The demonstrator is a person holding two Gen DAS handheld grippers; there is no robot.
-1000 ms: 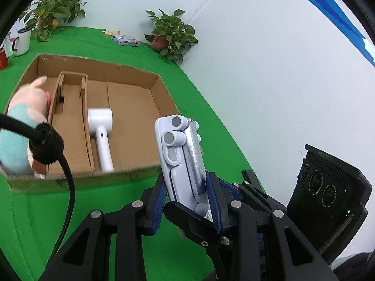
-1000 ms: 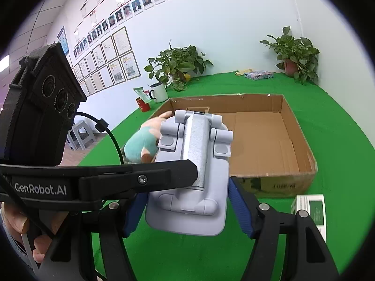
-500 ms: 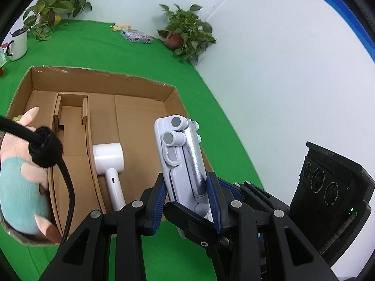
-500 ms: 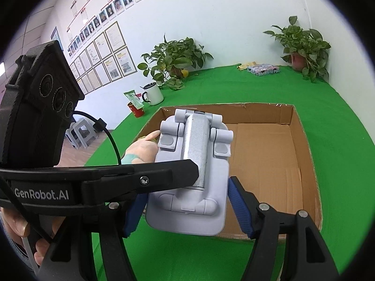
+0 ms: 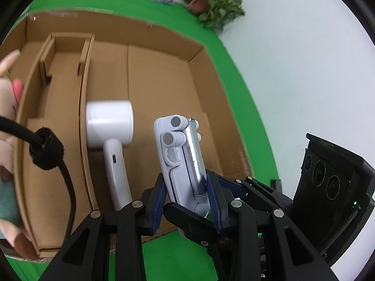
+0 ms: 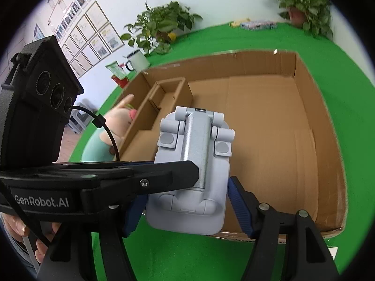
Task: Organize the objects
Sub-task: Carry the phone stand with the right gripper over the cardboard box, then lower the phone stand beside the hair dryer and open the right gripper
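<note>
Between the blue pads of the left tool (image 5: 186,196) sits a folded grey phone stand (image 5: 181,154), clamped across its thin edges and held over the near part of the cardboard box (image 5: 164,75). The right tool (image 6: 187,201) flanks the stand's wide base with visible gaps either side, so it looks released. Rigid plastic with a metal hinge, the stand should handle light, stiff and a bit slick; its flat sides give the best hold. Beyond lie a white hair dryer (image 5: 110,138) and a plush toy (image 5: 7,121), cut off at the frame edge. Box floor beneath the stand is hidden.
</note>
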